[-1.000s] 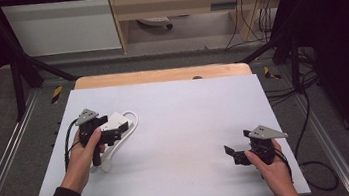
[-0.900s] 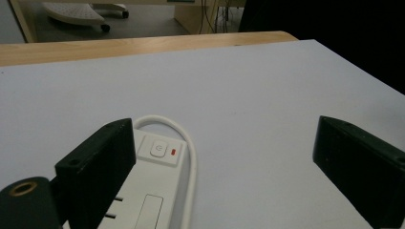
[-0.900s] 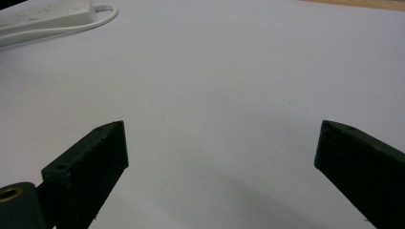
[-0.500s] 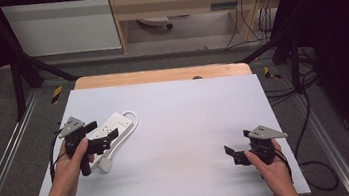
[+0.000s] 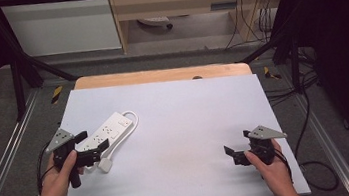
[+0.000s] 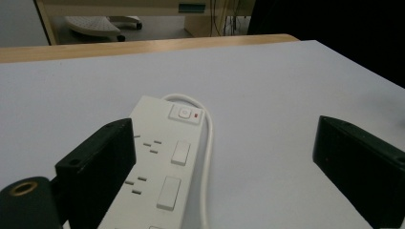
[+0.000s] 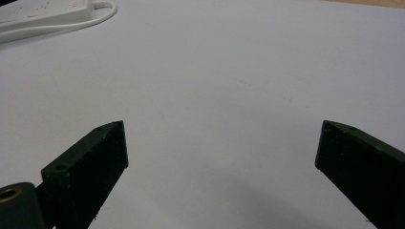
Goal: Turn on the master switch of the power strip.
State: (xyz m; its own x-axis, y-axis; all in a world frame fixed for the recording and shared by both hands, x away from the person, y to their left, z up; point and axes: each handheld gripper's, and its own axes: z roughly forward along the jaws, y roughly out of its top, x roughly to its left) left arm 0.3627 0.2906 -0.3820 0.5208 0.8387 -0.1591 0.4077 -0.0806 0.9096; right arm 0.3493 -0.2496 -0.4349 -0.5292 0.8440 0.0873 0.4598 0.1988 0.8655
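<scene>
Power strip (image 5: 108, 131), white and unlabelled, is laid flat on the counter (image 5: 191, 126) near its left edge, long axis diagonal, switch end pointed away up-right, cord (image 5: 128, 131) looped back alongside. Left gripper (image 5: 90, 149) is held released just at its near end. Right gripper (image 5: 235, 153) is held released, well apart.

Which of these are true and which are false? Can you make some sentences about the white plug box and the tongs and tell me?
1. The power strip lies flat on the table. True.
2. The left tongs are shut on the power strip. False: they are open, with nothing gripped between them.
3. The right tongs are open over bare table. True.
4. The power strip's cord is black. False: it is white.
5. The power strip lies beside the right tongs. False: it lies by the left tongs.
</scene>
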